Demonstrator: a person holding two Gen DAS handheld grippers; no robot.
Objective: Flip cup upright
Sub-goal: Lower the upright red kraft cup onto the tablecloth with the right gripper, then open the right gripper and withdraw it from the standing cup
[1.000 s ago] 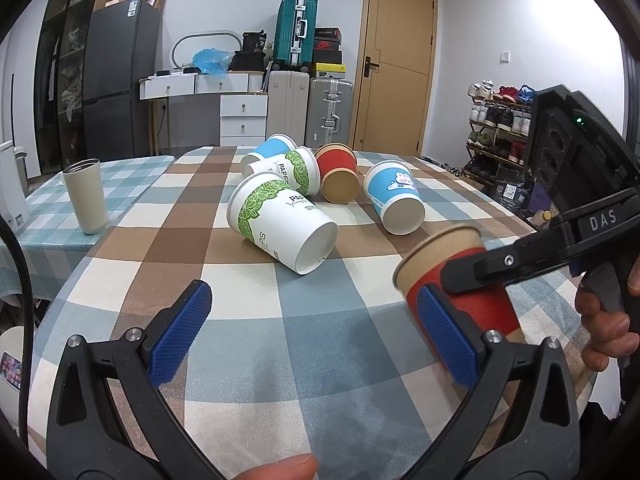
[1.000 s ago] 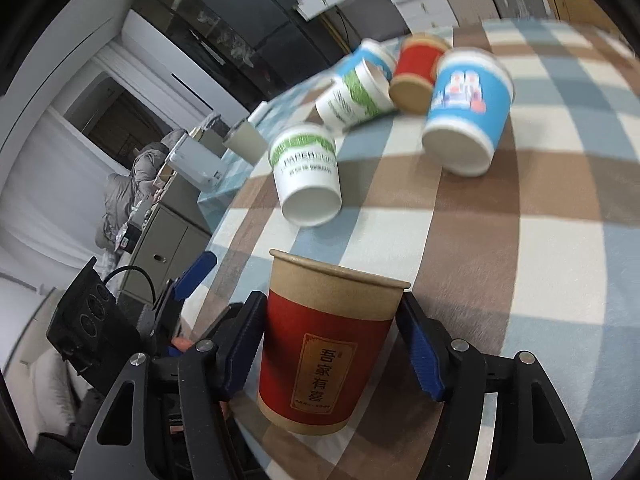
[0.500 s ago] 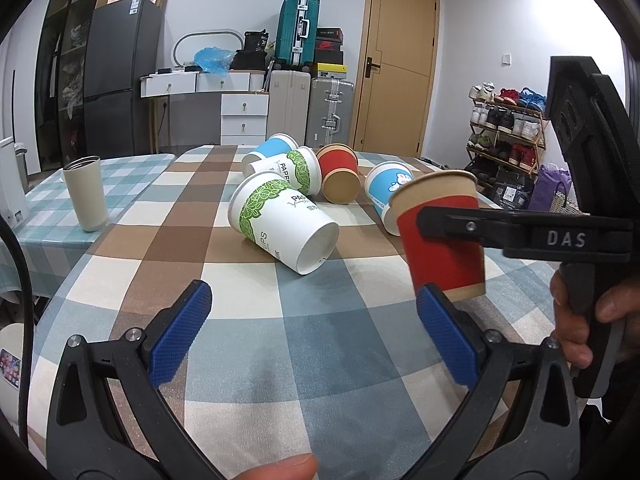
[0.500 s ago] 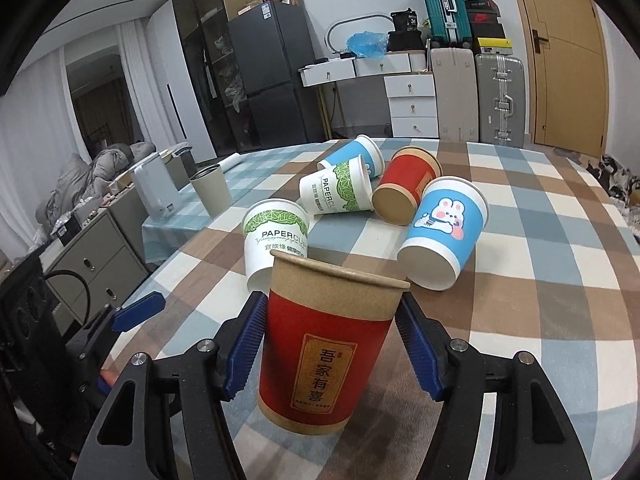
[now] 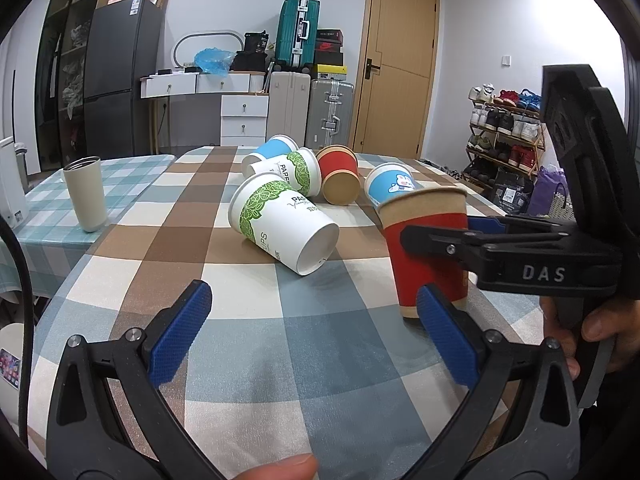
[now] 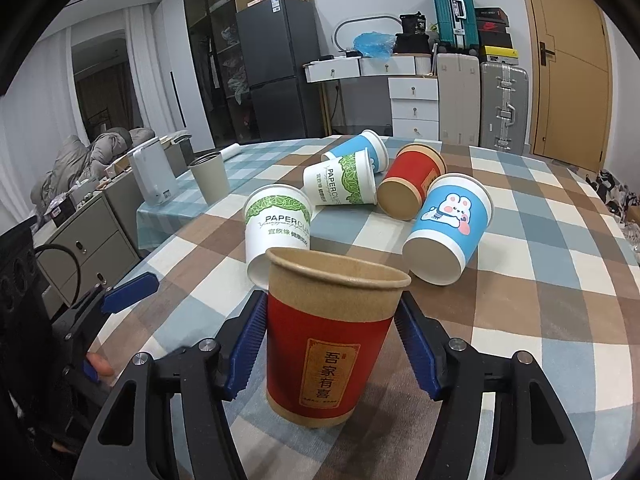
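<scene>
My right gripper (image 6: 332, 344) is shut on a red and brown paper cup (image 6: 328, 344), which stands upright with its base at the checked tablecloth (image 6: 540, 312). The same cup (image 5: 428, 252) shows in the left wrist view at the right, held by the right gripper (image 5: 440, 248). My left gripper (image 5: 316, 336) is open and empty above the cloth, just left of the cup. Several other paper cups lie on their sides beyond: a green-leaf white one (image 5: 280, 228), a blue rabbit one (image 6: 448, 228) and another red one (image 6: 412, 188).
A grey tumbler (image 5: 86, 194) stands upright on the neighbouring table at the left. A white appliance (image 6: 154, 176) stands beside it. The table edge runs close on the left (image 5: 52, 304). Drawers, suitcases, a fridge and a door are behind.
My right gripper has turned the red cup from tilted on its side to upright and lowered it onto the cloth. The left gripper has stayed still and open.
</scene>
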